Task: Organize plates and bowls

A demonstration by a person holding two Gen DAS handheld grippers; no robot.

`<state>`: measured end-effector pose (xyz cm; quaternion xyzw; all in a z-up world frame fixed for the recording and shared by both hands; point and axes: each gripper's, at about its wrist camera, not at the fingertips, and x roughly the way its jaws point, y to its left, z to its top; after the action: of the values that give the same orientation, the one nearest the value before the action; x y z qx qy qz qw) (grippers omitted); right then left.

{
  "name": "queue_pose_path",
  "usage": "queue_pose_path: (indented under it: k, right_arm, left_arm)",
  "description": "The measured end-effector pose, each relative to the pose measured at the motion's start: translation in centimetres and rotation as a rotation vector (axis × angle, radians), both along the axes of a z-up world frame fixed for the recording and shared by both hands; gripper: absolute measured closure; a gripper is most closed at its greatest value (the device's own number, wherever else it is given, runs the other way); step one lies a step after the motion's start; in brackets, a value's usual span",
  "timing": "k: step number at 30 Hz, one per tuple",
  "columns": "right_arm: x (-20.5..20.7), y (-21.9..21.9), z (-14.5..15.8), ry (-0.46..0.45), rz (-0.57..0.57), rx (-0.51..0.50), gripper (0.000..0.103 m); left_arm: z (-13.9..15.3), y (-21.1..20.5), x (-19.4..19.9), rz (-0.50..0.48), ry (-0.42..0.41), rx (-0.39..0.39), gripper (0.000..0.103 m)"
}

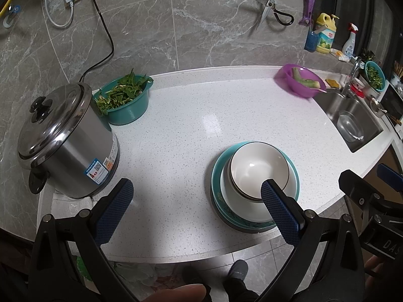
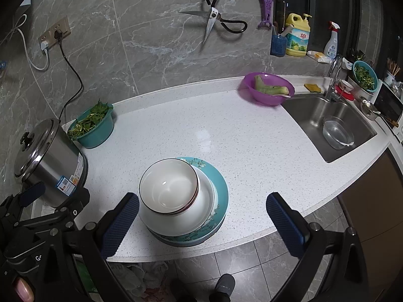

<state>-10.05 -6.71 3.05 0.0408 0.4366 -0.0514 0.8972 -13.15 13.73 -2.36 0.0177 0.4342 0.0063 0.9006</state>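
Observation:
White bowls (image 1: 257,168) (image 2: 168,186) with dark rims are nested and stand on a teal flowered plate (image 1: 216,176) (image 2: 221,188) near the counter's front edge. My left gripper (image 1: 196,198) is open and empty, to the left of the stack; its right fingertip (image 1: 270,188) overlaps the bowl rim in view. My right gripper (image 2: 202,209) is open and empty, held in front of the stack with the fingers on either side of it.
A steel cooker pot (image 1: 65,141) stands at the left, a teal bowl of greens (image 1: 123,100) behind it. A purple bowl (image 1: 299,80) sits by the sink (image 2: 335,123), which holds a clear bowl (image 2: 337,132). The counter's front edge (image 2: 252,241) is close.

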Motion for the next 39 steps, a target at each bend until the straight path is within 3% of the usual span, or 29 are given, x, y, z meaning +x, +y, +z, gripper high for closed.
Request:
queue_pose_path:
  k: [39]
  right_arm:
    - [0.89, -0.75, -0.50, 0.011, 0.015, 0.002, 0.000]
  left_arm:
    - [-0.64, -0.25, 1.15, -0.007, 0.003, 0.003, 0.000]
